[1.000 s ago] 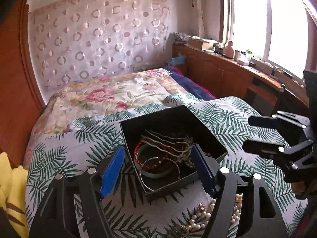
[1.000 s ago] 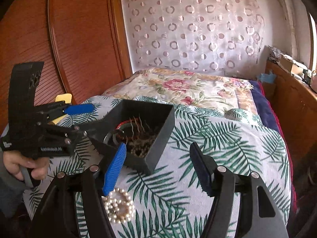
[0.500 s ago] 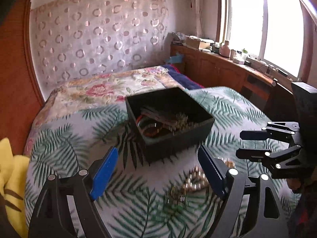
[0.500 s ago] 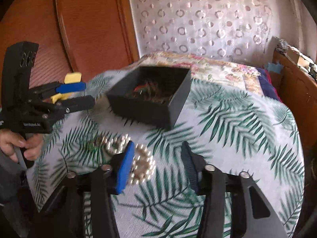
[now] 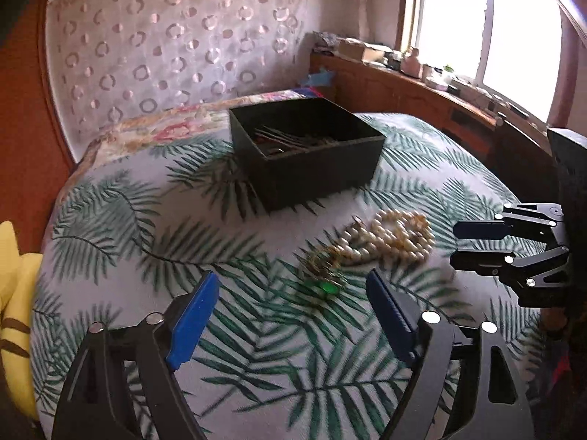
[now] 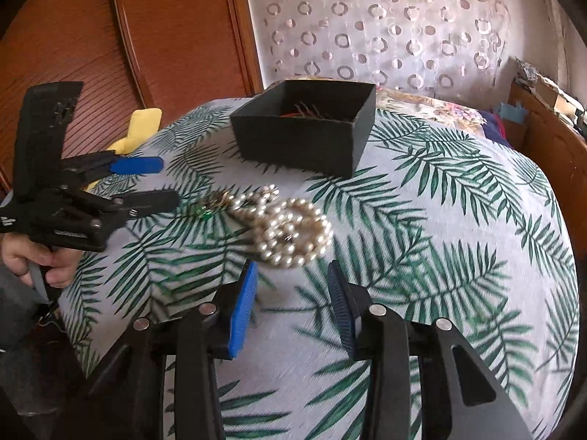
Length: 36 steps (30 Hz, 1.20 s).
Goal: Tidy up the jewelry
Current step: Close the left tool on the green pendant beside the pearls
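Both my grippers hover empty over the bed.
My left gripper and right gripper have fingers spread; the pearl necklace lies at twelve o'clock, the black box beyond it.

Black box contents mostly hidden by walls; pearl necklace motion-blurred; green-stone piece indistinct.

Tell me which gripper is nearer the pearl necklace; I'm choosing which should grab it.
Right. The right gripper sits open just short of the pearl necklace; the left gripper is open farther back, beyond the green-stone end.
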{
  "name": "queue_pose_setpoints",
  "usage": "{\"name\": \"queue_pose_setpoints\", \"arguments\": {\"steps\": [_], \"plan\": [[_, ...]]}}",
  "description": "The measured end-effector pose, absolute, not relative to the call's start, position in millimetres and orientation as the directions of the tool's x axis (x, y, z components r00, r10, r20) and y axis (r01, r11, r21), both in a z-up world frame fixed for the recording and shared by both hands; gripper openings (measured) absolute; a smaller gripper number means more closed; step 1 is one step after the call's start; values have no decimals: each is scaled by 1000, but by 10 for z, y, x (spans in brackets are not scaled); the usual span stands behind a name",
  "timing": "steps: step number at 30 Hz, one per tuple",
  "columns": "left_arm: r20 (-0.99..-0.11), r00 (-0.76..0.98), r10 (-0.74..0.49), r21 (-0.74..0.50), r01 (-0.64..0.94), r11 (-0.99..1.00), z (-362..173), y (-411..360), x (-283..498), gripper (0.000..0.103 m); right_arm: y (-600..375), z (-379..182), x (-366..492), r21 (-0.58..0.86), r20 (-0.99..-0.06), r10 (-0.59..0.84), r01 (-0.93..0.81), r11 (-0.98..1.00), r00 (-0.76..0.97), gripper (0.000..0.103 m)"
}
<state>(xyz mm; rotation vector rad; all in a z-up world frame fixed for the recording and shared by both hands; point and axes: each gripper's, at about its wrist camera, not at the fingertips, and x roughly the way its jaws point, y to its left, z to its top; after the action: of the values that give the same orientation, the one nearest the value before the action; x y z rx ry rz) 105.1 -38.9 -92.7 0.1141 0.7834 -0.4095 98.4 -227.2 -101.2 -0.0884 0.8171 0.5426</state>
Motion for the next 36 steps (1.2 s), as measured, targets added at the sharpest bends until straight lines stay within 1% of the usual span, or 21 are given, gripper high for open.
{"name": "queue_pose_setpoints", "arguments": {"steps": [1, 3, 7, 9, 12, 14, 17, 19, 24, 36], "plan": [[-712, 624, -322, -52, 410, 910, -942, -422, 1042, 61, -2284, -1008, 947, 135, -709, 430, -491, 861, 559, 42], [-718, 619, -320, -42, 420, 907, -964, -489, 1033, 59, -2290, -1011, 899, 139, -706, 432, -488, 862, 562, 42], [-732, 599, -323, -46, 430, 902, -1013, -567, 1070, 50, -2258, -1035, 875, 121, -715, 417, -488, 865, 562, 42], [-739, 594, -317, -37, 434, 900, -1031, -613, 1096, 48, -2258, -1055, 867, 114, -717, 410, -486, 867, 564, 42], [-752, 583, -307, -28, 438, 899, -1057, -660, 1142, 39, -2243, -1045, 852, 105, -712, 404, -482, 870, 574, 42], [-761, 579, -294, -17, 435, 900, -1081, -675, 1173, 38, -2241, -1060, 855, 103, -713, 402, -482, 870, 574, 42], [-759, 586, -284, -6, 430, 903, -1099, -667, 1168, 33, -2243, -1063, 855, 102, -713, 404, -484, 869, 573, 42], [-757, 578, -305, -26, 439, 898, -1092, -634, 1144, 14, -2244, -1062, 856, 108, -713, 406, -483, 869, 572, 42], [-739, 587, -331, -73, 419, 905, -1053, -489, 1047, 13, -2247, -1061, 851, 109, -711, 407, -483, 869, 573, 42], [-672, 657, -341, -103, 374, 922, -849, -239, 845, 13, -2243, -1027, 897, 90, -716, 401, -495, 864, 571, 42]]}}
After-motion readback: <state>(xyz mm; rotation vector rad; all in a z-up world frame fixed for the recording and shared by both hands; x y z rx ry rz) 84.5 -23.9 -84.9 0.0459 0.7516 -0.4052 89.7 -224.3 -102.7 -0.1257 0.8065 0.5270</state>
